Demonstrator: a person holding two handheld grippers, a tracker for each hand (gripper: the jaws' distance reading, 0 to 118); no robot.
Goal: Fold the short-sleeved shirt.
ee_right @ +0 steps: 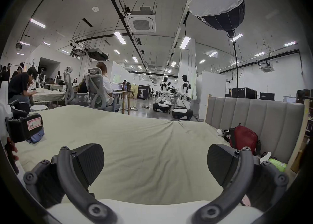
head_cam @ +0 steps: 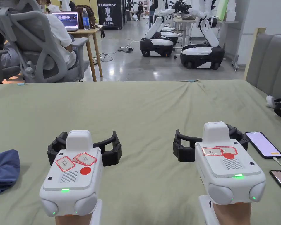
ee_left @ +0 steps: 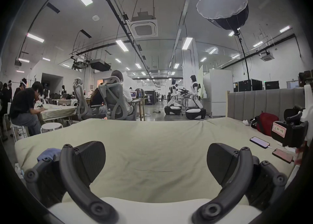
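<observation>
Both the left gripper (head_cam: 85,146) and the right gripper (head_cam: 210,140) hover low in the frame over the green bed (head_cam: 142,105) with fingers spread wide and empty, while the crumpled blue shirt (head_cam: 3,170) lies at the lower left edge.

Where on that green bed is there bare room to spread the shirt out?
Free: the wide middle of the bed, beyond both tongs. Crowded: the right edge with two phones and the left edge where the blue shirt lies bunched.
</observation>
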